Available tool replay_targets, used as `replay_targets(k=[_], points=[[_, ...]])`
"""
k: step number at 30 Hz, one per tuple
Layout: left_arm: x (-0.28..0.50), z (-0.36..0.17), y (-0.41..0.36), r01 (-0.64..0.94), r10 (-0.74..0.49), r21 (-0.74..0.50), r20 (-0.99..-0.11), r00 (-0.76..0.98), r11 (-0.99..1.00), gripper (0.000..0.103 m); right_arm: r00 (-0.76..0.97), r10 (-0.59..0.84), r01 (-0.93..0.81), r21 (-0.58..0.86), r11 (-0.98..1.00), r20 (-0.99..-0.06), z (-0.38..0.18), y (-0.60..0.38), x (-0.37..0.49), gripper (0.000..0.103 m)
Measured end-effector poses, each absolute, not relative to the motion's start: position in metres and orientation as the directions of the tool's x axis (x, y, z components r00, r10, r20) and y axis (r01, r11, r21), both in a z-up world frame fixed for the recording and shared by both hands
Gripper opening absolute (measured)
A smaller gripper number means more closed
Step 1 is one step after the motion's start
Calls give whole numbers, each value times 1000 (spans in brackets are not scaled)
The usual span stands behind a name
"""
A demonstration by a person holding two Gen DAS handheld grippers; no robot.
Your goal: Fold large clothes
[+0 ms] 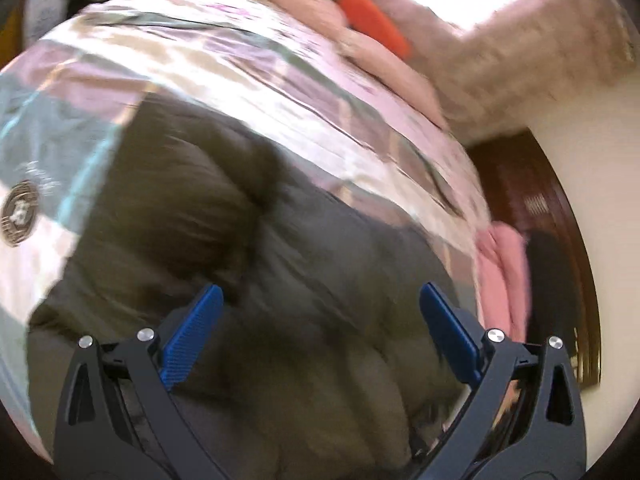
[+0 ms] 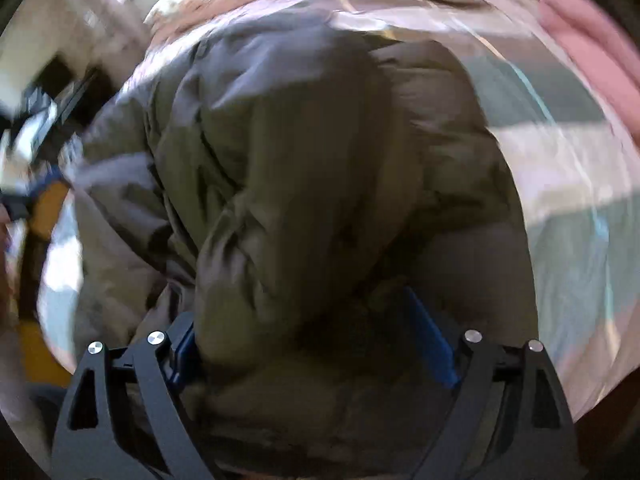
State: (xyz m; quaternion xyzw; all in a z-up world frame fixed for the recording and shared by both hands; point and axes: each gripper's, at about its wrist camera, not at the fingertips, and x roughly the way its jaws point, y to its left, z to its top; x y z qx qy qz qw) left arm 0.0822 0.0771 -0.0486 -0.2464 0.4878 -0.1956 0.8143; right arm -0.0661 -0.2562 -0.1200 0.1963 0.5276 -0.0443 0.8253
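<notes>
- Left gripper [image 1: 320, 332] fingers [image 1: 192, 336] spread wide, empty, above the jacket [image 1: 248, 264].
- Right gripper [image 2: 316, 344] fingers straddle a thick jacket fold; grip unclear.
- Jacket lies bunched mid-bed [image 1: 248, 60].
- Risk: slippery padding could slide out, undoing the fold.

No legible text in either view for you to record, one round dark emblem with pale lettering [image 1: 18, 213] printed on the grey-and-white patterned bed cover [image 1: 48, 148], characters blurred beyond reading, faint pale script above it likewise unreadable
</notes>
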Motion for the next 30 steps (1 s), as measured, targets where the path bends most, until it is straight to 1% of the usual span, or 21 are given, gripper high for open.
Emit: replay_targets(k=[1, 3, 4, 5, 6, 7, 8, 9, 10, 12, 14, 16, 17, 19, 20, 21, 25, 26, 27, 28, 30], points=[[80, -48, 68, 109, -560, -576, -704, 437, 810, 100, 468, 137, 342, 322, 883, -873, -110, -267, -71, 91], [73, -44, 46, 199, -537, -504, -727, 428, 840, 100, 524, 166, 399, 413, 818, -836, -97, -285, -88, 91], [69, -43, 32, 254, -517, -450, -743, 425, 856, 100, 563, 146, 435, 442, 785, -813, -86, -293, -96, 91], [67, -45, 22, 285, -500, -413, -758, 419, 865, 100, 607, 66, 477, 430, 767, -792, -72, -299, -105, 90], [64, -47, 13, 313, -482, -377, -775, 408, 872, 99, 648, 19, 472, 421, 775, -761, -60, -304, -124, 89], [62, -51, 4, 339, -472, -353, -790, 392, 872, 97, 697, 4, 420, 412, 809, -717, -45, -298, -121, 86], [60, -59, -8, 377, -468, -335, -811, 351, 863, 96, 720, 23, 353, 395, 848, -693, -35, -286, -114, 77], [58, -65, -14, 394, -463, -328, -825, 324, 859, 94, 720, 45, 310, 380, 871, -692, -32, -279, -106, 66], [57, -78, -24, 415, -431, -298, -859, 275, 860, 92, 710, 89, 253, 370, 894, -699, -28, -265, -89, 61], [60, -101, -26, 387, -338, -227, -908, 248, 894, 90, 660, 189, 176, 394, 902, -727, -37, -249, -61, 55], [69, -134, -21, 335, -208, -135, -959, 192, 933, 90, 580, 204, 186, 373, 909, -788, -63, -236, -31, 54], [76, -161, -15, 299, -51, 8, -981, 189, 954, 91, 459, 197, 232, 331, 915, -866, -113, -225, -8, 54], [82, -173, -9, 275, 0, 54, -981, 192, 960, 92, 404, 181, 264, 304, 916, -897, -140, -223, -6, 55], [94, -188, -1, 237, 5, 48, -984, 178, 970, 98, 367, 167, 289, 283, 914, -915, -174, -227, 8, 57], [99, -192, 0, 225, 9, 53, -981, 193, 973, 98, 362, 160, 290, 274, 917, -918, -183, -228, 11, 59], [102, -192, 0, 222, 9, 60, -975, 223, 973, 98, 357, 156, 292, 269, 918, -921, -186, -227, 15, 60], [114, -190, -13, 232, 69, 162, -929, 363, 959, 98, 336, 110, 331, 226, 916, -935, -188, -222, 60, 64], [118, -189, -13, 216, 74, 162, -928, 366, 963, 98, 316, 112, 347, 224, 910, -942, -192, -221, 71, 69], [121, -188, -10, 195, 71, 147, -934, 350, 970, 97, 293, 117, 354, 221, 909, -949, -194, -219, 76, 71], [122, -183, -6, 172, 61, 123, -943, 326, 977, 95, 263, 117, 343, 206, 917, -958, -192, -216, 79, 71], [121, -161, 4, 145, 30, 80, -946, 322, 986, 94, 233, 130, 261, 190, 946, -964, -174, -210, 73, 71]])
